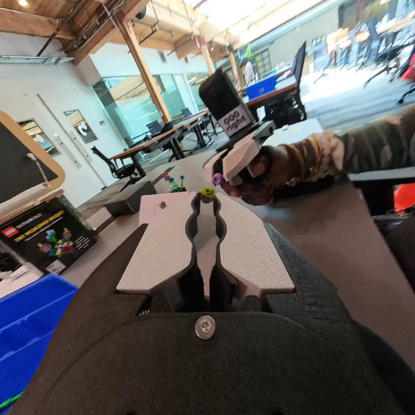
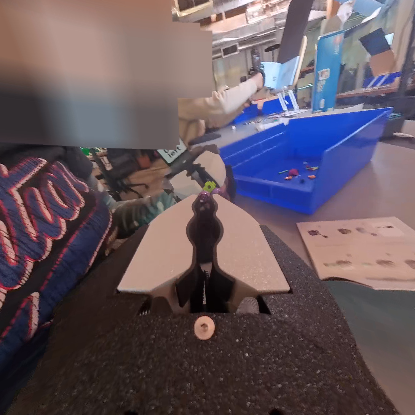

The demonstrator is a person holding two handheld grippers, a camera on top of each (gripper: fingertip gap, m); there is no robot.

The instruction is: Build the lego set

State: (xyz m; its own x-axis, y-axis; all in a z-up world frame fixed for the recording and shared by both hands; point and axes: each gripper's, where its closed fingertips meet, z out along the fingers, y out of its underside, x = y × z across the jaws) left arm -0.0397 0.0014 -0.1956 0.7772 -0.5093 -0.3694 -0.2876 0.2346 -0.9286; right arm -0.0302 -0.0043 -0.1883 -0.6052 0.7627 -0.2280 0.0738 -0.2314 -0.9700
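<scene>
My left gripper (image 1: 207, 197) is shut on a small lime-green lego piece (image 1: 207, 192) at its fingertips, held above the table. My right gripper (image 2: 205, 198) is shut on a small purple round lego piece (image 2: 204, 197). In the left wrist view the right gripper (image 1: 219, 179) hangs just up and right of the lime piece, with the purple piece (image 1: 217, 179) at its tip, a small gap between the two. In the right wrist view the left gripper (image 2: 210, 186) faces mine, and its lime piece (image 2: 209, 186) sits just above the purple one.
A blue bin (image 2: 336, 152) with loose lego pieces stands to the right, next to an open instruction booklet (image 2: 363, 249). A built lego flower bunch (image 1: 174, 180), a black set box (image 1: 48, 235) and a grey block (image 1: 130, 198) sit on the table. A person's torso is close on the left.
</scene>
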